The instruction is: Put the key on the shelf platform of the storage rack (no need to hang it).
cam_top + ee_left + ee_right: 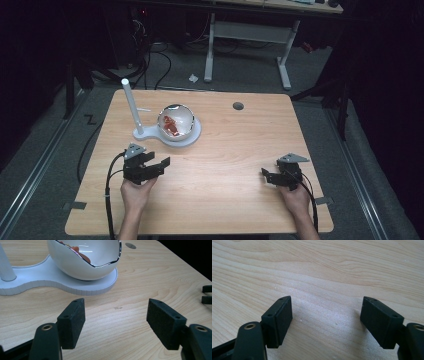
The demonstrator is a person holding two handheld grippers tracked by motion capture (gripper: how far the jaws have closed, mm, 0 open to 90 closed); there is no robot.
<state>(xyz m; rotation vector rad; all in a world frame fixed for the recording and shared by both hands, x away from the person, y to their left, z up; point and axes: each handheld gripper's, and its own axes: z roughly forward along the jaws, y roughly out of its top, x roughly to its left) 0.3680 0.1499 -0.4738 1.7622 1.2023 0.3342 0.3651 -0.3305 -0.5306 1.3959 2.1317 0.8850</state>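
Observation:
A white bowl (176, 121) with a shiny rim sits on a flat white base (192, 137) at the back left of the wooden table (225, 200). Something red (171, 125) lies inside it. A white pole (131, 107) rises from the same base. My left gripper (159, 159) is open and empty, just in front of the base, pointing towards the bowl (85, 265). The left gripper view has its jaws (116, 302) wide apart over bare wood. My right gripper (270, 167) rests open near the front right, its jaws (327, 300) empty above the tabletop.
A round grey hole (238, 105) lies in the table behind the bowl to the right. A thin white stick (143, 109) lies beside the pole. Another desk frame (250, 30) and cables stand on the dark floor beyond.

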